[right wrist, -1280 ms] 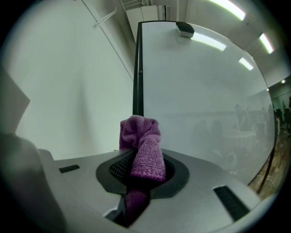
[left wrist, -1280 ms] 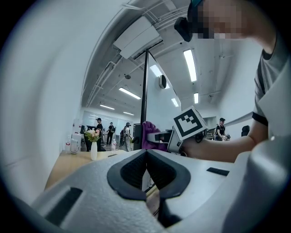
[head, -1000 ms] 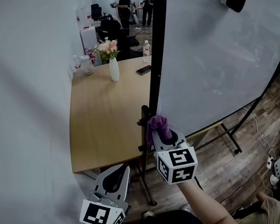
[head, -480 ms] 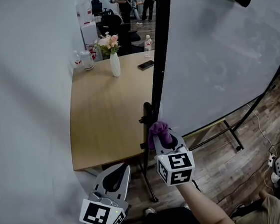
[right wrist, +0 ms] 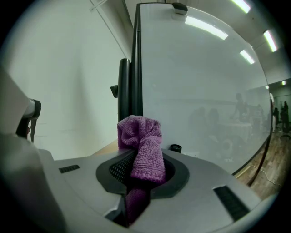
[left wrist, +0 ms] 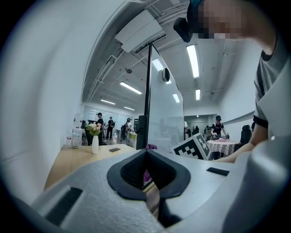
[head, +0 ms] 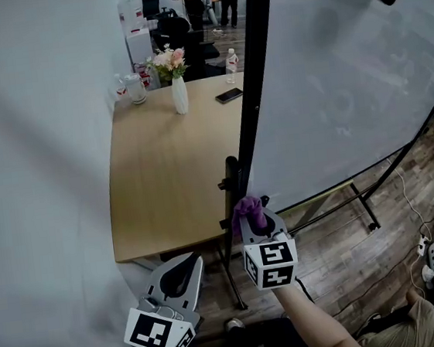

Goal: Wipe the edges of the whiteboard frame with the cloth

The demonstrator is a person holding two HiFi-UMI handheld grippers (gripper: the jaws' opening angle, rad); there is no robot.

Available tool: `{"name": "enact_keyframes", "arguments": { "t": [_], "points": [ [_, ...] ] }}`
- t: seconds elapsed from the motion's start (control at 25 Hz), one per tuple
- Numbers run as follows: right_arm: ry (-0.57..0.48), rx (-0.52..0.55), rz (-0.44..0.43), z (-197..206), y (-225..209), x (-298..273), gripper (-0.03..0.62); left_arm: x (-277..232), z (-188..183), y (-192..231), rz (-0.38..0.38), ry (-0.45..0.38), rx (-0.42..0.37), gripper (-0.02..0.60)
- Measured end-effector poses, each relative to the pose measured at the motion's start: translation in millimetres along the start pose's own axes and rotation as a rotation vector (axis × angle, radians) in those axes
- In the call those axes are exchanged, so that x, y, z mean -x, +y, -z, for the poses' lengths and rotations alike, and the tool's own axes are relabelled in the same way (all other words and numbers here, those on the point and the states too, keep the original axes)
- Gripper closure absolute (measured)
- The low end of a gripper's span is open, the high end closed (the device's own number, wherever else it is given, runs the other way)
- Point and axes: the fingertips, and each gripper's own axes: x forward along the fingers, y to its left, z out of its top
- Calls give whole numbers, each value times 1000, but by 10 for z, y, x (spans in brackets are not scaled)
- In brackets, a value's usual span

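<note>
Two sets of jaws closed: right hand-held gripper (head: pixel 252 219) pinches the cloth (head: pixel 247 207) by the frame (head: pixel 255 63), left hand-held gripper (head: pixel 182 264) holds nothing.

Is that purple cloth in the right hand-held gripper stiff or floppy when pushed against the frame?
Probably floppy: the purple cloth bunches and droops over the right hand-held gripper. Its knitted, fuzzy weave looks soft and light, so it should squash against the black frame rather than skid.

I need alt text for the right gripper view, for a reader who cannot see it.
The right gripper is shut on a purple cloth, bunched in front of the black upright edge of the whiteboard frame. The board surface fills the right side.
</note>
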Motion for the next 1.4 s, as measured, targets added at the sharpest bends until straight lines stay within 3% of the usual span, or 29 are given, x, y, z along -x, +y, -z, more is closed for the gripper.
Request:
{"name": "enact_keyframes", "arguments": {
  "t": [0.4,0.68,0.84,1.4],
  "points": [
    [7,11,13,124,6,-32,534,-15,63,35,-4,13,8,565],
    [203,-109,-23,798,-23,-192,534,-20,69,63,-4,18,2,565],
    [244,-96,-8,1096,-11,-252,534,21,90,135,-22,28,-3,565],
    [309,-44,-9,1426,-58,-364,534,-16,204,185,-28,71,9,565]
  ]
}}
